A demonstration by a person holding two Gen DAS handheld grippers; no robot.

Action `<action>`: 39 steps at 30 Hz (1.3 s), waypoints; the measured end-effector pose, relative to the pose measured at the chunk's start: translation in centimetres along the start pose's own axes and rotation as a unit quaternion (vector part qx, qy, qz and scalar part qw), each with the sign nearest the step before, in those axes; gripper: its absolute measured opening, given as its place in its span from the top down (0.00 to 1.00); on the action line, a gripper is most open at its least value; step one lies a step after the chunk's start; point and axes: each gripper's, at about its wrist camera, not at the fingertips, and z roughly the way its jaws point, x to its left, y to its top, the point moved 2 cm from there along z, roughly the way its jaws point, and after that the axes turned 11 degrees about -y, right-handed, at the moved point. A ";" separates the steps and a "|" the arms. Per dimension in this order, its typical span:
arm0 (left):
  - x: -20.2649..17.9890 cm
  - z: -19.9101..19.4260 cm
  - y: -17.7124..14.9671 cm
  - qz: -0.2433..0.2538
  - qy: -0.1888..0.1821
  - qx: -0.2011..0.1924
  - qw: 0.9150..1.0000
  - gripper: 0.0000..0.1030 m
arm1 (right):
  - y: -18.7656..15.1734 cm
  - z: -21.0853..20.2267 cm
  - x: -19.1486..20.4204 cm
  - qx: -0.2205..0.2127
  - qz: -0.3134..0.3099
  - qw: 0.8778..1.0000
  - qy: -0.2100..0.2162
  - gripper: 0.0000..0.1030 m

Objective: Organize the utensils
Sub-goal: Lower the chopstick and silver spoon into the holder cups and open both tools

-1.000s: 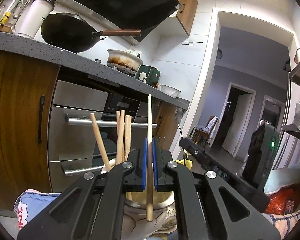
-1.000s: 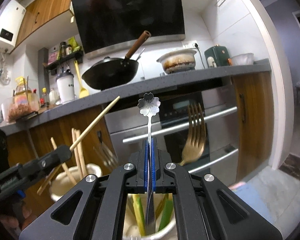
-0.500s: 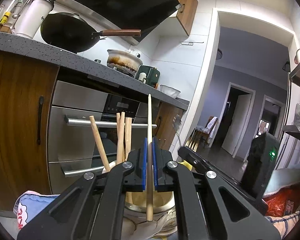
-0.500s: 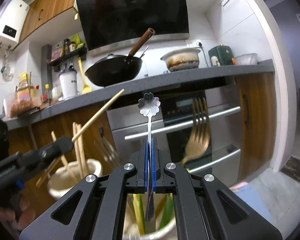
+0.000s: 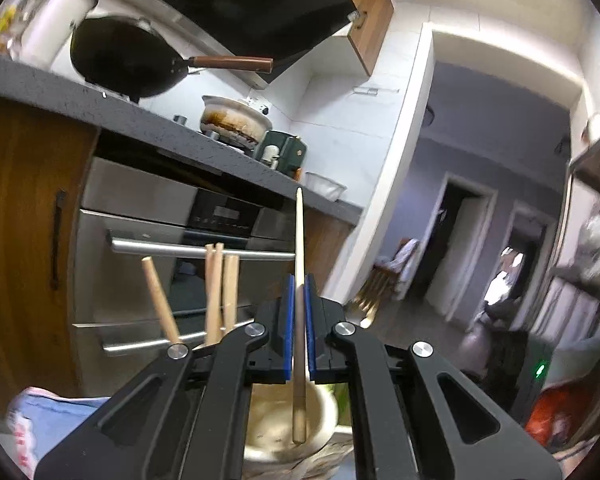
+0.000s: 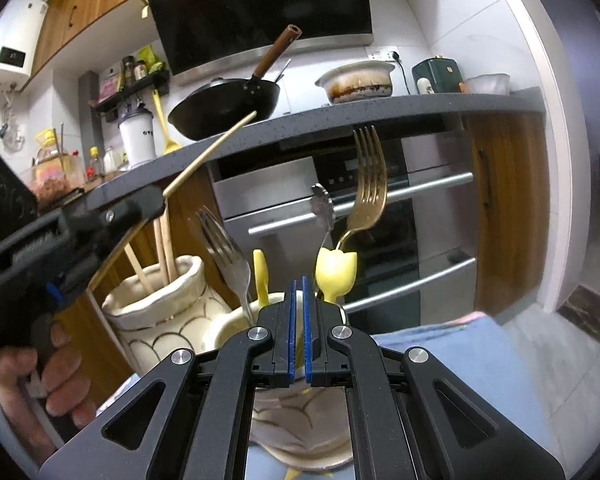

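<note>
My left gripper (image 5: pixel 299 286) is shut on a wooden chopstick (image 5: pixel 298 300), held upright with its lower end over the cream ceramic holder (image 5: pixel 288 424); several chopsticks (image 5: pixel 220 292) stand in that holder. In the right wrist view the left gripper (image 6: pixel 156 204) shows at the left with the chopstick (image 6: pixel 212 152) above the cream holder (image 6: pixel 160 316). My right gripper (image 6: pixel 299 286) is slightly open and empty, just behind a second cup (image 6: pixel 236 328) that holds a flower-end spoon (image 6: pixel 322 212), a gold fork (image 6: pixel 368 184), a silver fork (image 6: pixel 224 248) and yellow-handled utensils (image 6: pixel 336 272).
The holders stand on a blue cloth (image 6: pixel 460 360) in front of an oven (image 6: pixel 380 208) and wooden cabinets (image 5: pixel 20 240). A worktop (image 6: pixel 340 116) above carries a wok (image 6: pixel 224 108) and pots. A doorway (image 5: pixel 452 248) opens to the right.
My right gripper has let go of the flower-end spoon, which now stands in the cup, and has drawn back. My left gripper still holds the chopstick and has shifted slightly over the cream holder.
</note>
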 end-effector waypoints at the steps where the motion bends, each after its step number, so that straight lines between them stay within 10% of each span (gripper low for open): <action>1: 0.4 0.0 0.2 -0.020 -0.015 -0.006 1.000 0.95 | 0.0 -0.2 -0.1 -0.002 0.001 1.000 0.000 0.88; 11: 1.4 0.0 0.0 -0.075 -0.063 0.000 0.995 0.95 | 0.5 -1.6 0.4 -0.020 -0.010 1.000 0.021 0.85; 19: -2.2 -2.4 -0.9 0.081 -0.011 0.053 0.995 0.95 | 5.2 -2.2 0.8 0.022 0.048 0.990 0.128 0.62; 28: -6.3 -4.3 -1.9 0.193 -0.004 0.082 0.978 0.95 | 6.8 -1.6 4.1 0.093 0.081 0.970 0.210 0.61; 34: -7.6 -5.2 -2.7 0.217 -0.003 0.089 0.972 0.95 | 7.1 -2.9 5.5 0.086 0.076 0.968 0.224 0.92; 39: -7.4 -5.2 -2.5 0.209 0.018 0.094 0.973 0.86 | 8.6 -4.4 6.8 0.051 0.062 0.973 0.216 0.95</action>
